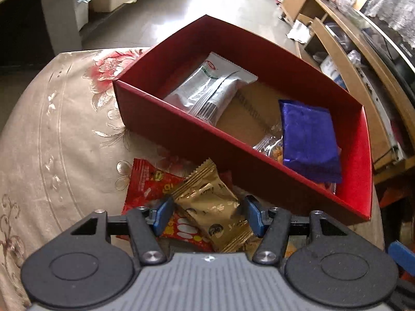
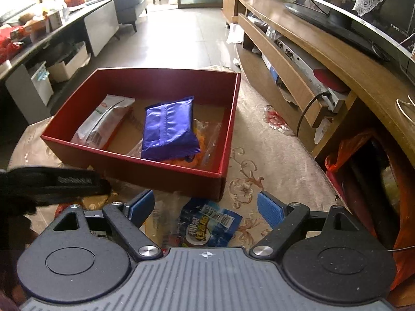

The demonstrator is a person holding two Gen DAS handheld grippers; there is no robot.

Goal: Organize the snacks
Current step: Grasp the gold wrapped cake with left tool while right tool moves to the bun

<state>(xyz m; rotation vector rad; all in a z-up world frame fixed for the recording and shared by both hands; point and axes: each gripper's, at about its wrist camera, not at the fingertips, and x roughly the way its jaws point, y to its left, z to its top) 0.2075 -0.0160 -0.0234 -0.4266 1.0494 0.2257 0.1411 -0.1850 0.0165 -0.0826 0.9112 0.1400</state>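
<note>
A red box (image 1: 181,134) (image 2: 155,171) stands on the floral-clothed table (image 1: 64,129). In it lie a silver-white packet (image 1: 207,90) (image 2: 103,119), a blue packet (image 1: 308,140) (image 2: 168,129) and a clear bag of orange snacks (image 2: 207,140). In front of the box a gold packet (image 1: 207,207) lies on a red packet (image 1: 147,184). My left gripper (image 1: 208,211) is open, pointing steeply down, with the gold packet between its blue pads. My right gripper (image 2: 205,202) is open above a light-blue packet (image 2: 210,225), with a clear yellowish packet (image 2: 155,223) beside it.
A wooden TV cabinet (image 2: 324,51) runs along the right, with an orange plastic bag (image 2: 363,155) low beside the table. The left gripper's dark body (image 2: 52,184) crosses the right wrist view at left. Tiled floor (image 2: 181,33) lies beyond the box.
</note>
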